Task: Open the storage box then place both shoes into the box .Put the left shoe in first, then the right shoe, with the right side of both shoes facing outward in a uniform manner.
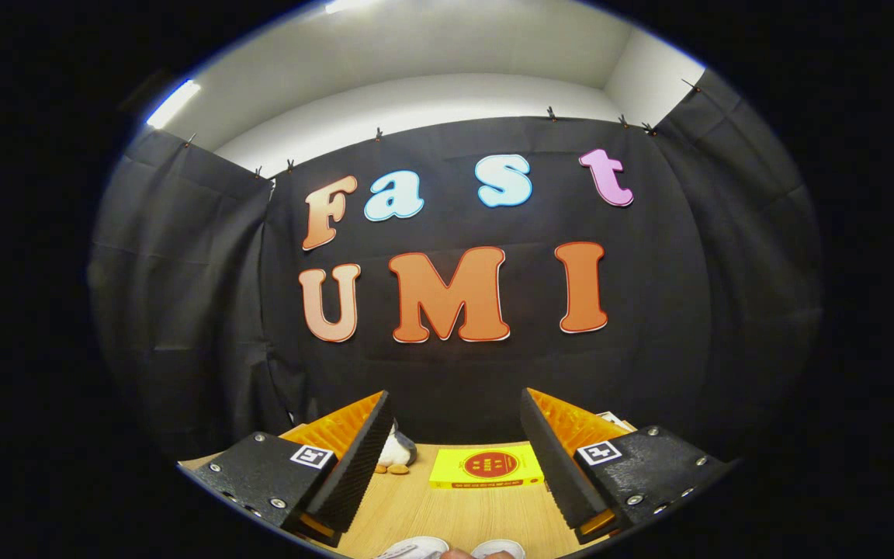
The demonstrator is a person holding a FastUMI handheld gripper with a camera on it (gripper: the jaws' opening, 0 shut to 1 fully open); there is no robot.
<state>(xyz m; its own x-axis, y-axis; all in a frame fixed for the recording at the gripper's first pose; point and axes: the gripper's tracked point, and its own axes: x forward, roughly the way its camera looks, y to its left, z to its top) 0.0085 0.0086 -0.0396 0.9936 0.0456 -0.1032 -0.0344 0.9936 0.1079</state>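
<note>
Spread wide, my gripper (455, 458) holds nothing; its two fingers stand well apart above the pale wooden bench (447, 508), pointing level toward the booth's black cloth wall (455, 373). Each finger carries a small square black-and-white marker tag on its mount.

At 12 o'clock, between the fingers and beyond their tips, a flat yellow box (486, 466) lies on the bench near the wall; it bears a round red emblem with writing too small for me to read. At 11 o'clock, just beside my left finger and partly hidden by it, sits a grey-and-white soft toy with orange feet (399, 454).

At 6 o'clock, closest to me, the white tops of two shoes (447, 550) peek up side by side, mostly cut off. I cannot tell where the storage box is.
</note>
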